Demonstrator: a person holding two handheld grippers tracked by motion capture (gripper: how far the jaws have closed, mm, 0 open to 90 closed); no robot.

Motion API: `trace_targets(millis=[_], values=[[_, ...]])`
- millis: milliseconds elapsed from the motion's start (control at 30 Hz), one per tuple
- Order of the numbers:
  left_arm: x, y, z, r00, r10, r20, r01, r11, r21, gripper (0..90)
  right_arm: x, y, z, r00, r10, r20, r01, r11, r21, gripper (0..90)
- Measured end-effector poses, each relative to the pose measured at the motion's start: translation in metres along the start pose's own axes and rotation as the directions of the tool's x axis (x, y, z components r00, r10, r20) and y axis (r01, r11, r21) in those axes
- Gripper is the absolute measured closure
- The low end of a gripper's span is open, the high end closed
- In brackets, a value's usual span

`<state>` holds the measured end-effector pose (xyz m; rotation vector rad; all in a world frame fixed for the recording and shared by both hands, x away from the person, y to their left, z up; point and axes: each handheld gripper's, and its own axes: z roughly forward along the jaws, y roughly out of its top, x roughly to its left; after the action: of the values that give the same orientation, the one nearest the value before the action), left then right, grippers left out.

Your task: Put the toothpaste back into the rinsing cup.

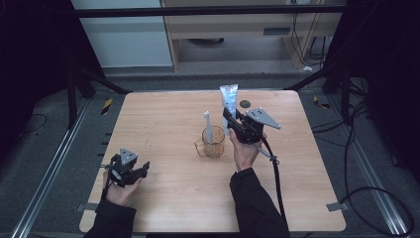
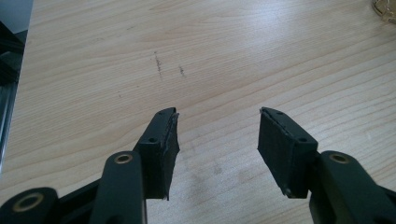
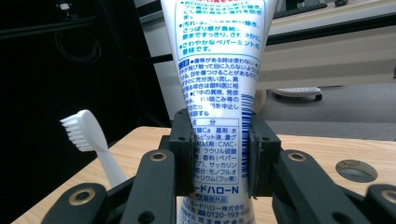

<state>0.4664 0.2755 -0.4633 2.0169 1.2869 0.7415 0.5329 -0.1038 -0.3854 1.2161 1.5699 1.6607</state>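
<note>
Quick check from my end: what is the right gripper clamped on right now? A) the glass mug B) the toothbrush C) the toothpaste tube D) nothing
C: in the right gripper view the right gripper has both jaws pressed against the upright toothpaste tube, while the toothbrush stands free beside it.

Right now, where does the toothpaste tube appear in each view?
High view: toothpaste tube upright, right of centre, in the right gripper.
Left gripper view: not in it.
Right gripper view: centre, tube clamped between the jaws.
Shared landmark: white toothbrush left of the tube.
</note>
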Motion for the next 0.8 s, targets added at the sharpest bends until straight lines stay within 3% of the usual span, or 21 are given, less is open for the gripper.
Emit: trace_targets(millis=[800], values=[[-0.001, 0.000, 0.000, 1.0000, 0.002, 0.003, -0.002, 1.0000, 0.000, 47.2, 0.003, -0.017, 0.022, 0.9994, 0.027, 0.022, -0.027, 1.000, 0.006, 68.6]])
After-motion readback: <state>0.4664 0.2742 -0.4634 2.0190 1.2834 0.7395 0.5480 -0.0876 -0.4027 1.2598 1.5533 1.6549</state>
